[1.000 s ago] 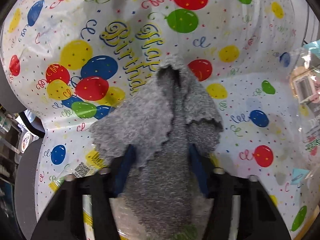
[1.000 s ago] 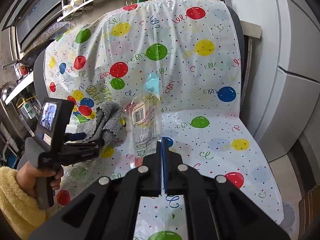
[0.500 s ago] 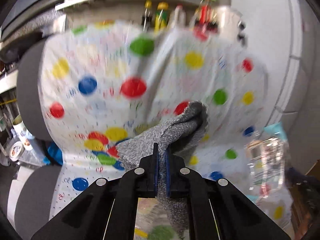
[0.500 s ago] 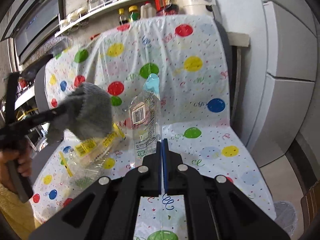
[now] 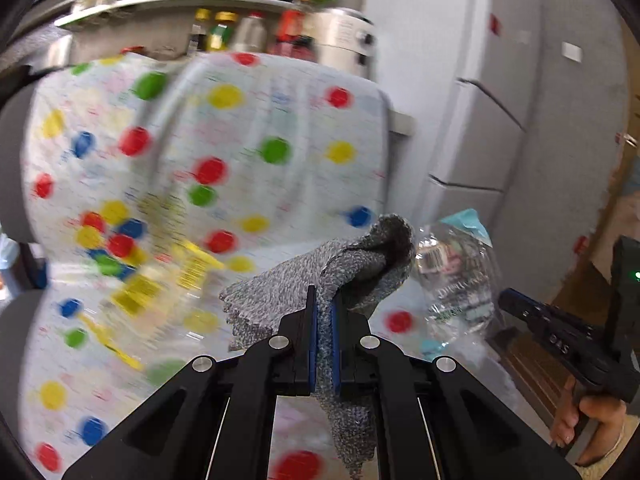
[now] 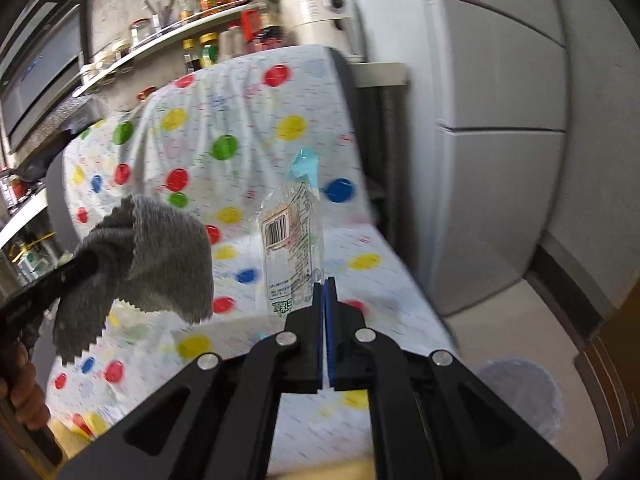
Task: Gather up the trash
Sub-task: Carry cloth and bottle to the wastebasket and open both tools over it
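Two pieces in hand above balloon-print cover (image 6: 248,120): grey cloth (image 5: 340,264) clamped in left gripper (image 5: 325,320), clear wrapper (image 6: 292,240) pinched in right gripper (image 6: 325,292); yellow-labelled wrapper (image 5: 160,280) left on cover.

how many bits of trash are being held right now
2. A grey knitted cloth is clamped in the left gripper, and a clear plastic wrapper with a barcode label is pinched in the right gripper. More may lie blurred on the balloon-print cover.
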Demonstrator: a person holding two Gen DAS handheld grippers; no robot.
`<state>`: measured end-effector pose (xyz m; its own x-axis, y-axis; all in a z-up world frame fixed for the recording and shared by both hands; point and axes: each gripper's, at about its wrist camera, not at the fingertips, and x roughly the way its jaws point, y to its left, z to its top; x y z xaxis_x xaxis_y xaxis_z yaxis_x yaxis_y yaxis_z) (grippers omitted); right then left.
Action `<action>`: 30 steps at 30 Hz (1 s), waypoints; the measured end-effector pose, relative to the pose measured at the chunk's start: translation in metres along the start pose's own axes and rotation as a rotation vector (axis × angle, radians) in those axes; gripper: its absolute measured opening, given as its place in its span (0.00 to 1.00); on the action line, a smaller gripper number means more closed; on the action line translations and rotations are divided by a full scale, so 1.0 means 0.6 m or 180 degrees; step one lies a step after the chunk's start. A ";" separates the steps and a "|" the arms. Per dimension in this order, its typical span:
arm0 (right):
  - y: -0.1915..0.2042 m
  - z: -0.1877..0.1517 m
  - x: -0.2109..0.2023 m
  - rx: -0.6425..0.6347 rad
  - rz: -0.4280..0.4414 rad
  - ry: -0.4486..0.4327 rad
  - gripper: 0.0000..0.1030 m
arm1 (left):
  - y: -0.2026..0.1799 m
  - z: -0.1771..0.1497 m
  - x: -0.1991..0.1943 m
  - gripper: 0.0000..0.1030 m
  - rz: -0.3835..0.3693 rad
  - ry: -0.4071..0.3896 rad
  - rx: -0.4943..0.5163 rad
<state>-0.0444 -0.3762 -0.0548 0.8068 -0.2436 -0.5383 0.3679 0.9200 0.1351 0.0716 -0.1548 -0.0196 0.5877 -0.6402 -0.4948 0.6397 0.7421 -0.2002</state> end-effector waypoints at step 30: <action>-0.424 -0.257 -0.048 0.1220 -0.1474 0.0714 0.02 | -0.478 -0.215 0.278 0.17 -0.1355 0.1256 0.1157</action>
<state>-0.2324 -0.5558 -0.2020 0.4236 -0.4810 -0.7676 0.8277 0.5498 0.1122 -0.0780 -0.4487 -0.1538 0.0678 -0.6898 -0.7208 0.9413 0.2838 -0.1830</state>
